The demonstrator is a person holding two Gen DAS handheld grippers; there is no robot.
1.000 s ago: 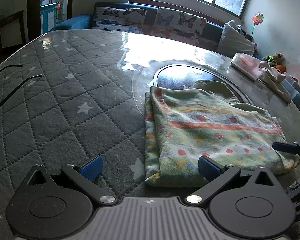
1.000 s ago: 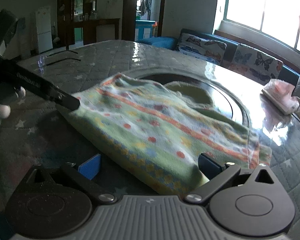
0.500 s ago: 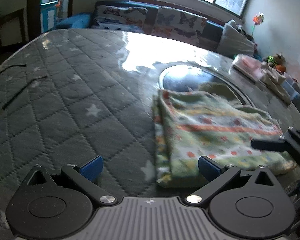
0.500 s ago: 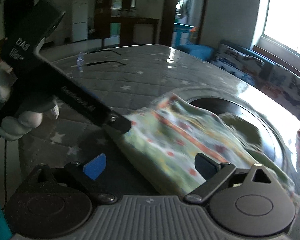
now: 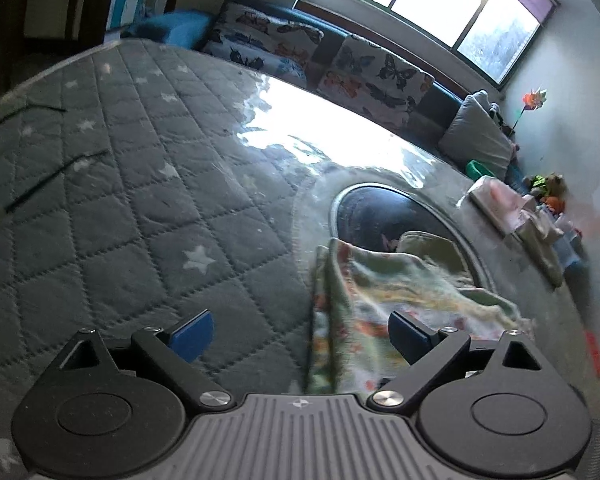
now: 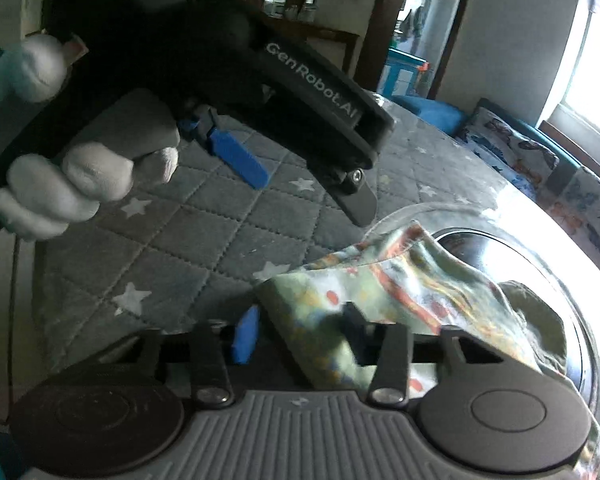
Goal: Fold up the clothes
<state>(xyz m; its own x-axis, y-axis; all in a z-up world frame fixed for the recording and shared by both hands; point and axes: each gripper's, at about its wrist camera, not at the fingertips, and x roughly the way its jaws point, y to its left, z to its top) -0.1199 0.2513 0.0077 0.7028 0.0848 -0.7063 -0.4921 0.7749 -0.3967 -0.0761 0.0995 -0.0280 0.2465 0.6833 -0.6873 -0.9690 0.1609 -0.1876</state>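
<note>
Green patterned garment (image 5: pixel 380 292) with orange stripes and red dots, soft and fleecy. Folded in layers, stacked edges showing along its left side. Lies on the quilted grey star-print table cover, far end draped over the dark round inset. Near corner (image 6: pixel 324 320) lifted, rumpled and blurred in the right wrist view.

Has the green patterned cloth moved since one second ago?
Yes. The green patterned cloth lay flat then; now the right gripper grips its near edge, lifting it off the grey quilted table cover.
</note>
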